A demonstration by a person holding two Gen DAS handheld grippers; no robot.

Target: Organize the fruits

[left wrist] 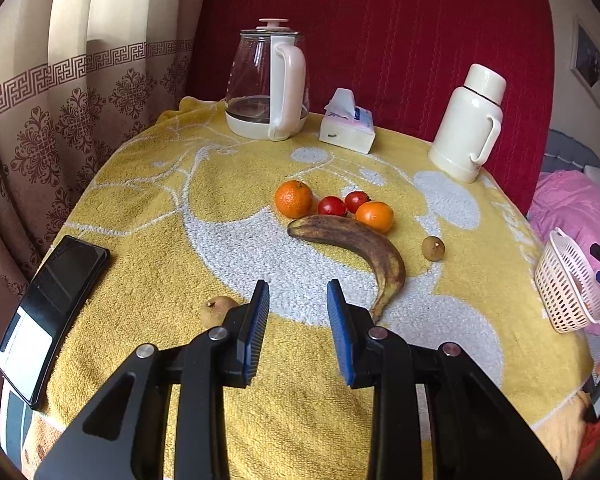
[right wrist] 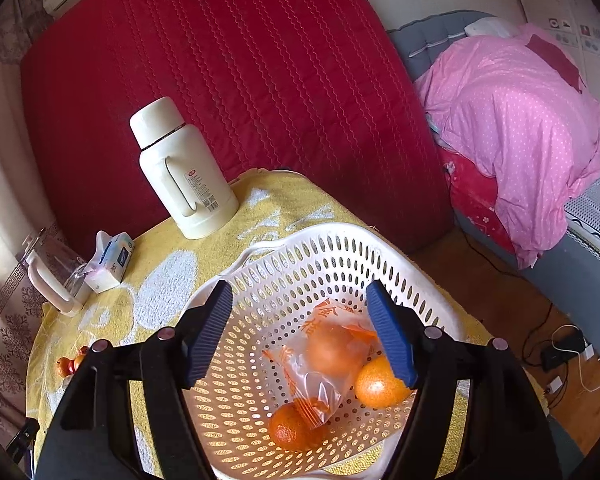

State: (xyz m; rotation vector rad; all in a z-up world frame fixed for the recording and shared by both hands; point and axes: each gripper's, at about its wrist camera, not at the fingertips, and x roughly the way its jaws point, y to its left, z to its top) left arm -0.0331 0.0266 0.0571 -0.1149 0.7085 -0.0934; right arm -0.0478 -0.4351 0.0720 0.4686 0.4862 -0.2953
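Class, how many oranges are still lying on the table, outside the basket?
2: one orange left of the two red fruits, another orange right of them, touching the banana. None seem hidden.

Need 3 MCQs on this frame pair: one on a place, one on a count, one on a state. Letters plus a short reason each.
1. Where does the white basket sit on the table?
A. By the glass kettle
B. At the table's edge on the bed side, below the right gripper
C. On the phone

2. How many oranges lie loose on the towel, outside the basket?
A. Two
B. Four
C. None

3. What state is the left gripper in?
A. Shut on the banana
B. Shut on an orange
C. Open, holding nothing

Answers:
1 B: the right wrist view looks straight down into the basket, with the floor and bed just past its rim.
2 A: one orange left of the two red fruits, another at their right.
3 C: its fingers stand apart over bare towel, the banana lying ahead of them.
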